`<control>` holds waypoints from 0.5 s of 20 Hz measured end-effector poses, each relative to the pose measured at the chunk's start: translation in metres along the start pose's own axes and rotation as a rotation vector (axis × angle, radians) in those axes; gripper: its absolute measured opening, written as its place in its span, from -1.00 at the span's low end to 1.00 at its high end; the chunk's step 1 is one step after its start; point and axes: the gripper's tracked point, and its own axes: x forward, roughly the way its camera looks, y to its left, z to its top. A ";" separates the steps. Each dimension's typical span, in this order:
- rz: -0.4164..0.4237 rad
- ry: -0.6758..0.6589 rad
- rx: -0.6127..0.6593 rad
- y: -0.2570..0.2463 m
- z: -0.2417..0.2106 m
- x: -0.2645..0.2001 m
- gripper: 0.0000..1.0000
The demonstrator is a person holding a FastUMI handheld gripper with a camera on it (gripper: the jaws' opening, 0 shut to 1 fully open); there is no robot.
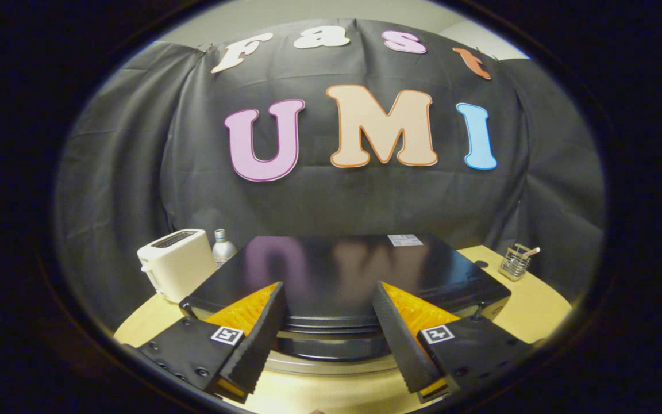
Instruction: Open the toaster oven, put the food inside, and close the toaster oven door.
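- Presently, the gripper (328,328) is standing wide open, holding nothing, its fingers flanking the toaster oven (342,276) front.
- A white toaster (176,270) is sitting beside it on the counter (532,310).

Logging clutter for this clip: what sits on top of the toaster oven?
Its glossy black top carries just a pale sticker near the back edge. The interior cannot be seen from here. The hand-held gripper hangs open over its front edge.

A recording booth: black cloth wall (331,201), table (532,310) with kitchen props (a toaster (176,270)).
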 end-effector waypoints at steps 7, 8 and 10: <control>-0.019 -0.023 0.014 -0.007 -0.008 -0.027 0.92; -0.026 -0.020 0.010 -0.008 -0.008 -0.029 0.92; -0.036 -0.010 0.025 -0.011 -0.012 -0.036 0.92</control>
